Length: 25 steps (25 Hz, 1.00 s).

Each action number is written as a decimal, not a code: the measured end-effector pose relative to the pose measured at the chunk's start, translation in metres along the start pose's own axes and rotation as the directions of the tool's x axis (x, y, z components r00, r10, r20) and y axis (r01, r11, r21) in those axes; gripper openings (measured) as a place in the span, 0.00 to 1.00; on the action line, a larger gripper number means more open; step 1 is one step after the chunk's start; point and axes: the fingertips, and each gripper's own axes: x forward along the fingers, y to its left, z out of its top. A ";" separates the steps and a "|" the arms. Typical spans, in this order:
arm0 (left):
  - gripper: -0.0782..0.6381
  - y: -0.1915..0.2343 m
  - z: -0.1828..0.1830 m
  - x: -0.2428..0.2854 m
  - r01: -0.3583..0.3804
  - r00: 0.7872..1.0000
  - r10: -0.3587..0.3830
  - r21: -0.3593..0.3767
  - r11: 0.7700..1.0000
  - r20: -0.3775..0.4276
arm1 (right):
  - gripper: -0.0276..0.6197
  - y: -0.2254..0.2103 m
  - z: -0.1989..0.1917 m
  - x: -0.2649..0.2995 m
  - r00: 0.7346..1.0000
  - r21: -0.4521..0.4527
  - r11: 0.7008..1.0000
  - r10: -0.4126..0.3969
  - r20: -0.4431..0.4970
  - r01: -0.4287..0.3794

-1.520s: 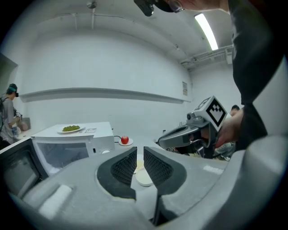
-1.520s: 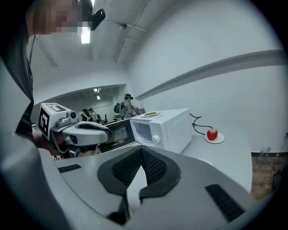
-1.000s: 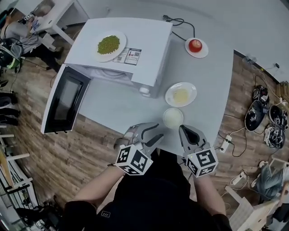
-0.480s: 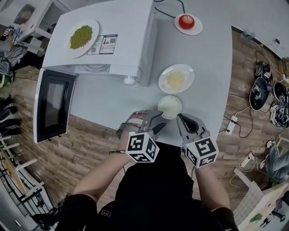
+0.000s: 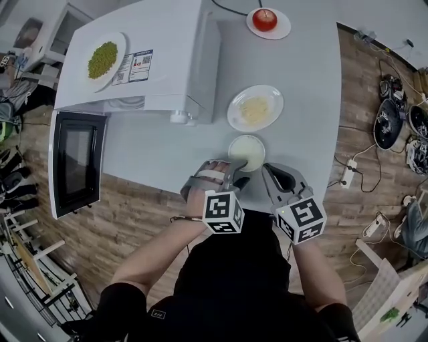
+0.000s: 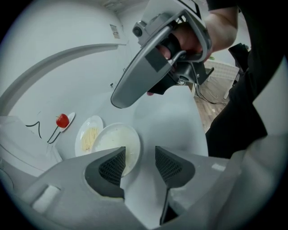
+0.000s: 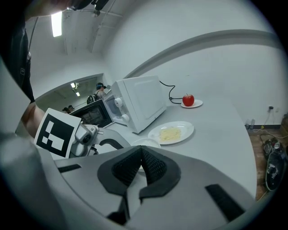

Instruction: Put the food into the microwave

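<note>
The left gripper [image 6: 139, 164] is being spread, empty, beside the bowl [image 6: 114, 141], probably to take its rim; the right gripper [image 7: 140, 167] is closed on nothing.

Table [image 5: 154, 153]: pale grey top, filling the centre of the head view.
Floor [image 5: 134, 214]: wood-pattern planks, seen past the table at 8 and 3 o'clock.
Cable [image 5: 231, 9]: black, lying on the table at 12 o'clock.
Power strip [image 5: 345, 178]: white, on the floor just beside the table edge at 3 o'clock.
Dark gear [image 5: 388, 123]: round black items on the floor at 2 o'clock; kind unclear.
Side desk [image 5: 57, 30]: white, at 10 o'clock.
</note>
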 end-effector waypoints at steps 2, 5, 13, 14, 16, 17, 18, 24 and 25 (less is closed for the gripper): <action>0.38 0.001 -0.002 0.002 -0.025 0.999 0.026 0.050 0.998 -0.023 | 0.06 -0.003 -0.003 -0.003 1.000 0.010 1.000 -0.004 0.000 0.004; 0.38 -0.001 -0.006 0.004 -0.060 0.995 0.075 0.196 0.979 -0.071 | 0.06 -0.006 -0.007 -0.007 1.000 0.022 1.000 -0.010 0.001 0.010; 0.25 0.006 -0.003 0.003 -0.092 0.986 0.128 0.286 0.954 -0.107 | 0.06 -0.006 -0.011 -0.019 1.000 0.036 0.999 -0.023 0.009 0.022; 0.24 0.006 -0.003 0.003 -0.098 0.985 0.133 0.286 0.953 -0.107 | 0.06 -0.005 -0.010 -0.020 1.000 0.035 0.999 -0.023 0.010 0.022; 0.24 0.006 -0.002 0.003 -0.110 0.984 0.144 0.283 0.953 -0.102 | 0.06 -0.002 -0.010 -0.022 1.000 0.032 0.999 -0.019 0.012 0.019; 0.24 0.006 -0.002 0.003 -0.117 0.983 0.151 0.282 0.952 -0.101 | 0.06 0.000 -0.010 -0.023 1.000 0.031 0.999 -0.016 0.012 0.016; 0.24 0.006 -0.003 0.002 -0.124 0.982 0.158 0.280 0.952 -0.100 | 0.06 0.001 -0.010 -0.024 1.000 0.029 0.999 -0.014 0.011 0.013; 0.22 0.014 -0.002 -0.009 -0.190 0.971 0.223 0.288 0.939 -0.088 | 0.06 0.010 -0.012 -0.027 1.000 0.019 1.000 -0.003 -0.002 0.003; 0.22 0.015 -0.001 -0.011 -0.196 0.970 0.229 0.288 0.937 -0.085 | 0.06 0.012 -0.012 -0.028 1.000 0.015 1.000 -0.001 -0.004 0.001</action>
